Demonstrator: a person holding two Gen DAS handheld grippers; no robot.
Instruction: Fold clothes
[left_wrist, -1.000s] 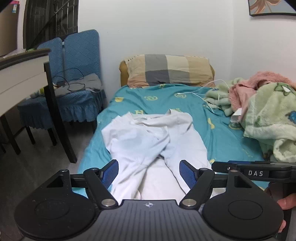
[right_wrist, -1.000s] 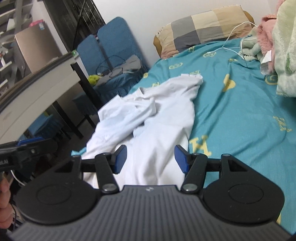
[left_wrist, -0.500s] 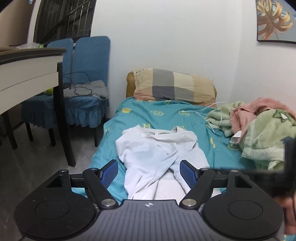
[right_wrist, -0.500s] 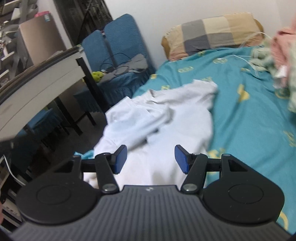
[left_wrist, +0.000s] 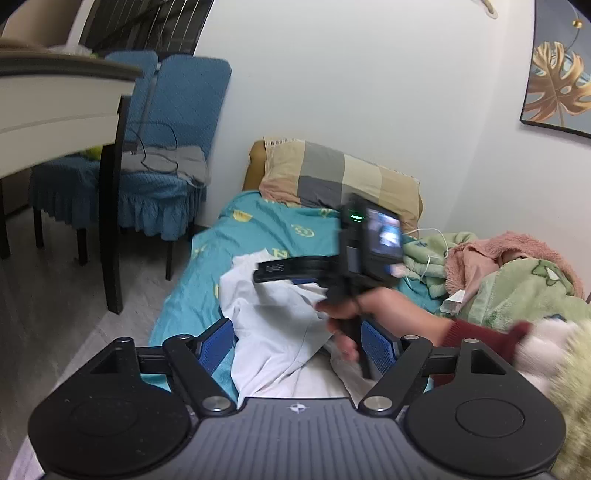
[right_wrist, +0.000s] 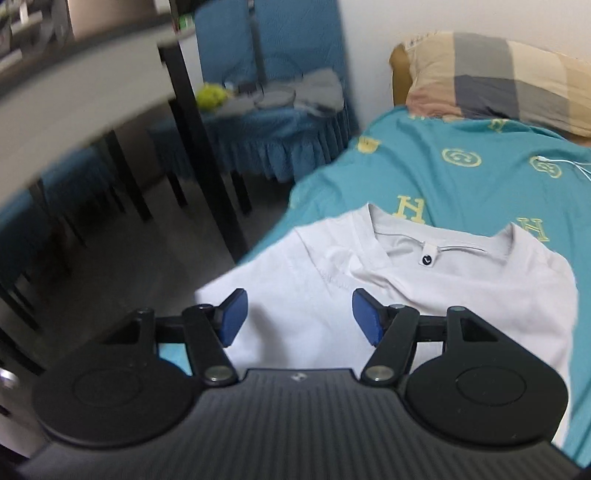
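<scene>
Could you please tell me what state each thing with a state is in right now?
White shirt: crumpled on the bed, not yet folded, neck opening facing up.
Left gripper: jaws opening, pads clear of the cloth.
Right gripper: jaws opening, holding nothing.
Blankets: heaped, unfolded.
Pillow: lying at the bed's head.

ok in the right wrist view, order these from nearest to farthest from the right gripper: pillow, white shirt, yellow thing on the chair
1. white shirt, right under the right gripper
2. yellow thing, upper left on the blue chair
3. pillow, upper right at the bed's head
</scene>
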